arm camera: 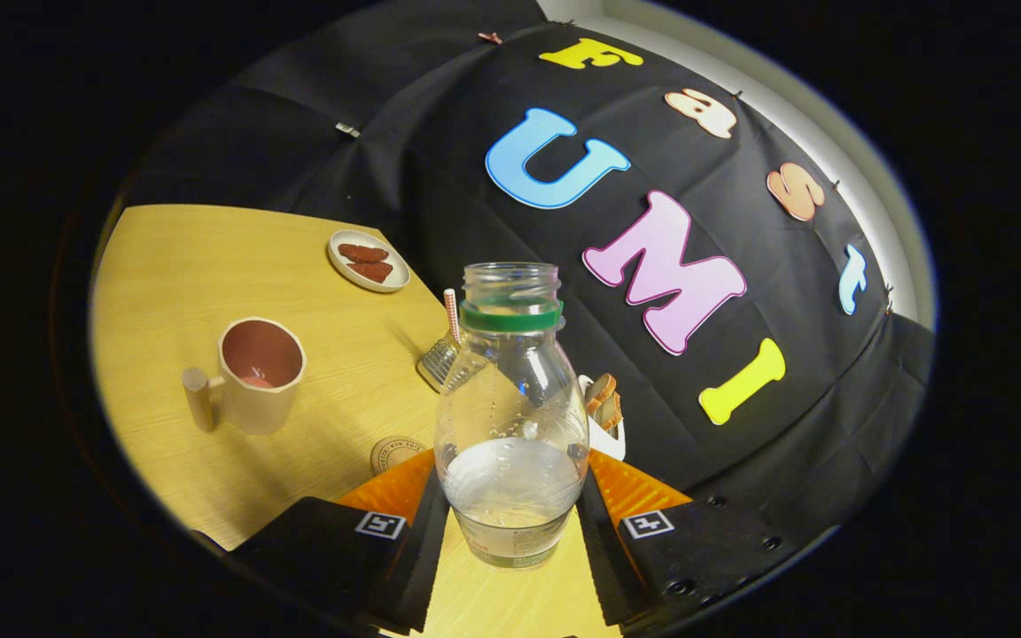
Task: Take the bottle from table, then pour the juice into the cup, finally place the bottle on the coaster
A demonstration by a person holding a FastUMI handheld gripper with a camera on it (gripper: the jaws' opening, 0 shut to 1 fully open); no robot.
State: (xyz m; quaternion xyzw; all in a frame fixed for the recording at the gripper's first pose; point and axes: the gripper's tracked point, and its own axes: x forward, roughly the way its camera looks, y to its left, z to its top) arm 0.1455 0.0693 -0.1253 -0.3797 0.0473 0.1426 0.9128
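Observation:
A clear plastic bottle (pixel 510 416) with a green neck ring and no cap sits between my fingers, its lower part holding clear liquid. My gripper (pixel 510 523) is shut on it, both black pads pressing its sides near the base. The beige cup (pixel 258 372), reddish-brown inside with a handle on its near-left side, stands on the wooden table (pixel 174 266) to the left, beyond the fingers. A round cork coaster (pixel 397 454) lies just ahead of the left finger, partly hidden by it. Whether the bottle's base touches the table I cannot tell.
A small white plate (pixel 369 260) with two red pieces lies at the table's far edge. A ribbed glass with a striped straw (pixel 442 354) stands right behind the bottle on its left. A white holder with brown slices (pixel 606 409) peeks out on its right.

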